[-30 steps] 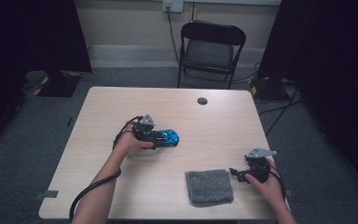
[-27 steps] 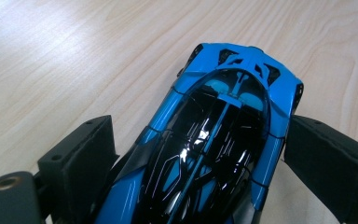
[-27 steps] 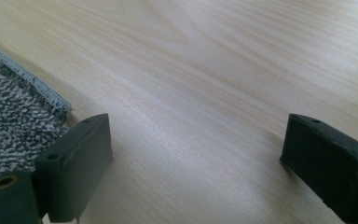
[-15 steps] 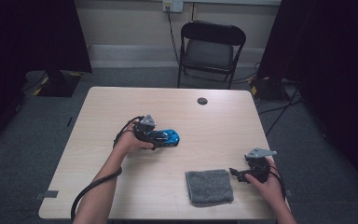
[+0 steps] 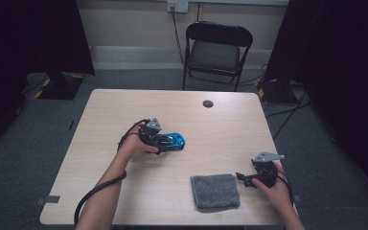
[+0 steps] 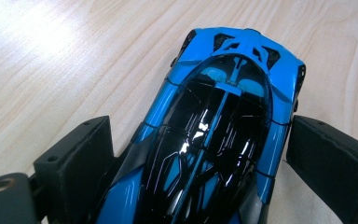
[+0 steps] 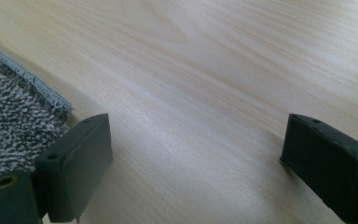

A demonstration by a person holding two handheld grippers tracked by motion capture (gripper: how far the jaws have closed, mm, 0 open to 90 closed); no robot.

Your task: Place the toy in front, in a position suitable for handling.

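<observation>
Blue toy car [image 6: 214,135] between left tongs [image 6: 200,163], seemingly unclamped; right tongs [image 7: 196,168] released beside grey cloth [image 5: 214,191].

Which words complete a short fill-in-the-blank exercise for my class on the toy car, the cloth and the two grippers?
1. The toy car sits between the jaws of the ____ gripper.
2. The car's body is ____ with a black roof.
3. The folded grey cloth lies beside the ____ gripper.

Missing words: left; blue; right
</observation>
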